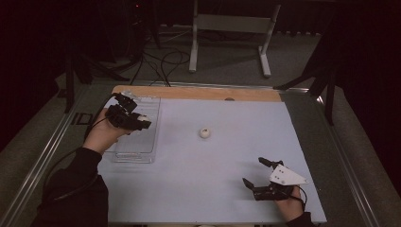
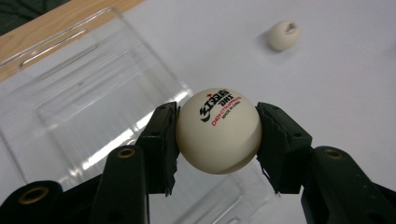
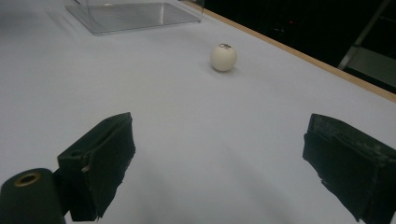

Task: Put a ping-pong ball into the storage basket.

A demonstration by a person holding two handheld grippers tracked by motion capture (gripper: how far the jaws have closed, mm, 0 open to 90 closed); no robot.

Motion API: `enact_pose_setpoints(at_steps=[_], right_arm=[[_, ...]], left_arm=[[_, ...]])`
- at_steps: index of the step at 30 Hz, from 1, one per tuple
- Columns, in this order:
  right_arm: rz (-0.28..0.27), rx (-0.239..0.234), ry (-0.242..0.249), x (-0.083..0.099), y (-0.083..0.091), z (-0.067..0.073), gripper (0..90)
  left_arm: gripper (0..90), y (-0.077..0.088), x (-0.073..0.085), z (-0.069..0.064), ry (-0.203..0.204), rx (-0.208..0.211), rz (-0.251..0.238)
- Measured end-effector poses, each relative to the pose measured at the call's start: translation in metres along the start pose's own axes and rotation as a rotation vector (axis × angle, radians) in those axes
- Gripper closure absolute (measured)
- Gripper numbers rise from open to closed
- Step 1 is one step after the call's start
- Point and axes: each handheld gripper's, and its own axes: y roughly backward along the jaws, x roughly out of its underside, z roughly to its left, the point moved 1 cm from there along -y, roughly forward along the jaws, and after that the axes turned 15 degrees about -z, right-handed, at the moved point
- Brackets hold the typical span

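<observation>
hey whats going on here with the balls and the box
A person works two hand-held tools. The left tool is clamped on a white table tennis ball, held over the clear plastic tray at the table's left. The right tool rests open near the front right. A second white ball sits mid-table.

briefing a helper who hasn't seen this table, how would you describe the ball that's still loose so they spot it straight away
Start at the pale blue table and find the clear plastic tray near its left edge. Right of the tray, near the middle of the table, lies a white ping-pong ball. Unlike the other ball, which the left gripper holds over the tray, it lies alone on the table.
</observation>
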Motion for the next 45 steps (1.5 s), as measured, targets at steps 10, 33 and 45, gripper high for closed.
enact_pose_setpoints(at_steps=[10,33,45], right_arm=[[0.001,-0.002,0.002,0.000,0.000,0.000,9.0],[0.003,-0.005,-0.001,0.000,0.000,0.000,8.9],[0.003,-0.004,-0.003,0.001,0.000,0.000,9.0]], left_arm=[[52.2,-0.012,0.012,0.007,0.037,-0.004,0.005],[52.0,-0.043,0.036,0.013,0.058,-0.006,0.056],[51.9,-0.057,0.047,0.017,0.084,-0.027,0.093]])
